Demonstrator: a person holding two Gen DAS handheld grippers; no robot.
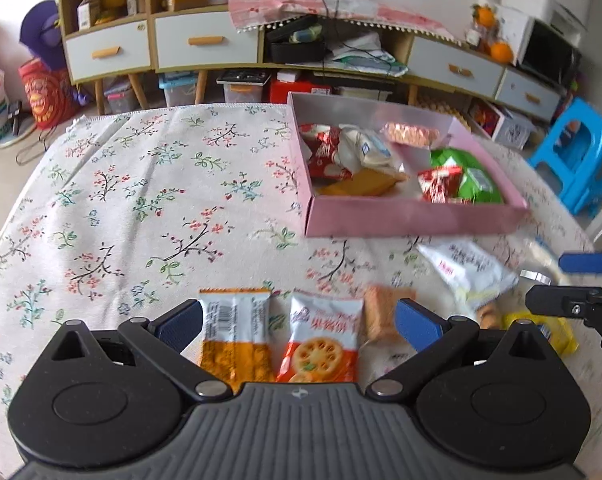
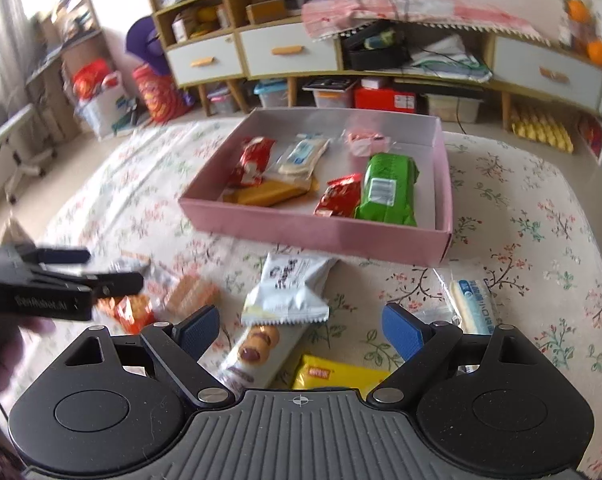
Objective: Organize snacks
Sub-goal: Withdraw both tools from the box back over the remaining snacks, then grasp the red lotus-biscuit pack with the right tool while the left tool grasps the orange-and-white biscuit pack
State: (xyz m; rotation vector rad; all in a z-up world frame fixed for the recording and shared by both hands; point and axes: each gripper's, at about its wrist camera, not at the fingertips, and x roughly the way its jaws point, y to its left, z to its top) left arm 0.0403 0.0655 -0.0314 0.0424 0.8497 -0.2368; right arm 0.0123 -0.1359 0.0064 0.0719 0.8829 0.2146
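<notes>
Snack packets loose on floral tablecloth (image 1: 141, 208); pink cardboard box (image 2: 313, 232) part-filled.
Left gripper (image 1: 299, 320): jaws spread wide, nothing held, above orange-and-white wrapper (image 1: 235, 336) and red cracker packet (image 1: 323, 344). Right gripper (image 2: 299, 330): jaws spread wide, nothing held, above white crimped packet (image 2: 289, 290) and yellow packet (image 2: 333, 374).
</notes>
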